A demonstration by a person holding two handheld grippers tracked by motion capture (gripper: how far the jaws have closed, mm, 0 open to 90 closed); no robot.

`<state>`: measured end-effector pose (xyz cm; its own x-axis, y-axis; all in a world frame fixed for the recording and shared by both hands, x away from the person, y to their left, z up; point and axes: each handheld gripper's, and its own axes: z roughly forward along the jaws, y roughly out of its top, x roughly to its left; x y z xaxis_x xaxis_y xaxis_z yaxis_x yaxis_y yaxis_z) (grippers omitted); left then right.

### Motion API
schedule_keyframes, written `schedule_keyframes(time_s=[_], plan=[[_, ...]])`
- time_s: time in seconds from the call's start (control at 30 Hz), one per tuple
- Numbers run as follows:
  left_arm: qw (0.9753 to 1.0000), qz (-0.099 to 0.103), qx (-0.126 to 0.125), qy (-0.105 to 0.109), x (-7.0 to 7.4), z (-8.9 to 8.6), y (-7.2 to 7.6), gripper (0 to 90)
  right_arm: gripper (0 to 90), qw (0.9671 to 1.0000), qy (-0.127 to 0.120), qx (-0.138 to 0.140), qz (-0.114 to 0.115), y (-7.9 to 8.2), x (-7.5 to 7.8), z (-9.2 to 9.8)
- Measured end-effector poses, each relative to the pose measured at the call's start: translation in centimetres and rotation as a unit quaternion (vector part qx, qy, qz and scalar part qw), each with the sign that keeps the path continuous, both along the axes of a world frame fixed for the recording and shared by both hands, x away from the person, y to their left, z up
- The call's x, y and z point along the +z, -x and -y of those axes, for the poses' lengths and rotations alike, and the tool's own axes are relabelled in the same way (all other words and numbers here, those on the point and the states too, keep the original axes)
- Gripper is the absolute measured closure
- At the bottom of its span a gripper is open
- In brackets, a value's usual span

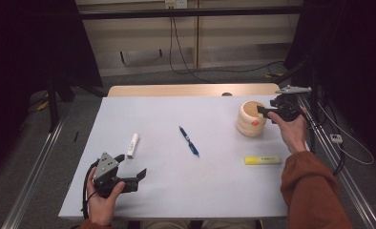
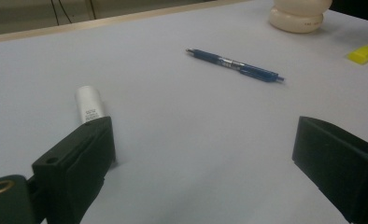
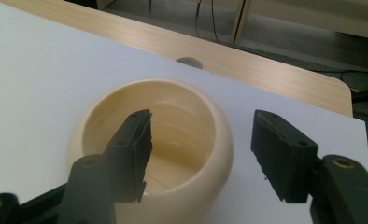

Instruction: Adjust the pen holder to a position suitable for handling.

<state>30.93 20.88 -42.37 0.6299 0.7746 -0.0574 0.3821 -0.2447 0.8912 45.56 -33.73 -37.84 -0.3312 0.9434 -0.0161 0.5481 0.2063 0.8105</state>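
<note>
Right tool spread, one jaw inside the cream round wooden pot, one outside its wall, at the white tabletop's far right. Risk: closing off-centre tips or skids the pot (smooth, bulging sides). Pot looks empty, ribbed inside. Left tool spread, idle near the white tube.

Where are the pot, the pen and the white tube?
pot (image 1: 251, 119), high view, outer wall.
pen (image 1: 189, 141), high view, middle of barrel.
white tube (image 2: 89, 105), left gripper view, upper body.
</note>
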Motion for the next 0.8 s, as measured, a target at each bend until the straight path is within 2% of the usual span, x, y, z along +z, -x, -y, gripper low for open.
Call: schedule_keyframes(time_s=[0.2, 0.23, 0.3, 0.43, 0.47, 0.53, 0.57, 0.73, 0.8], plan=[[1.0000, 0.003, 0.001, 0.004, 0.0, -0.1, 0.0, 5.9, 47.2, 0.9998, 0.010, 0.004, -0.017, -1.8, -0.6, -0.4], [1.0000, 0.003, 0.001, 0.004, 0.0, -0.1, 0.0, 6.0, 47.2, 0.9996, 0.011, 0.007, -0.026, -2.1, -0.7, -0.5], [1.0000, 0.003, 0.002, 0.005, 0.1, -0.2, 0.1, 6.1, 48.7, 0.9992, 0.023, 0.005, -0.034, -2.5, -1.1, -0.6], [1.0000, 0.002, 0.001, 0.004, 0.0, -0.2, 0.1, 6.1, 52.1, 0.9991, 0.015, 0.000, -0.039, -3.0, -1.4, -0.5], [1.0000, 0.002, 0.001, 0.005, 0.0, -0.2, 0.1, 6.1, 53.4, 0.9987, 0.017, -0.002, -0.048, -3.2, -1.7, -0.2], [1.0000, 0.004, 0.000, 0.005, 0.1, -0.2, 0.1, 6.2, 54.5, 0.9986, 0.015, -0.009, -0.051, -3.3, -1.9, -0.1], [1.0000, 0.004, 0.000, 0.005, 0.1, -0.2, 0.1, 6.5, 55.2, 0.9985, 0.008, -0.005, -0.053, -3.3, -1.9, 0.0], [1.0000, 0.002, -0.003, 0.006, 0.1, -0.1, 0.1, 6.6, 66.4, 0.9981, 0.008, -0.006, -0.061, -3.5, -1.9, -0.1], [1.0000, 0.003, -0.005, 0.005, 0.1, -0.1, 0.1, 6.6, 69.3, 0.9978, 0.009, -0.015, -0.064, -3.6, -2.0, 0.0]])
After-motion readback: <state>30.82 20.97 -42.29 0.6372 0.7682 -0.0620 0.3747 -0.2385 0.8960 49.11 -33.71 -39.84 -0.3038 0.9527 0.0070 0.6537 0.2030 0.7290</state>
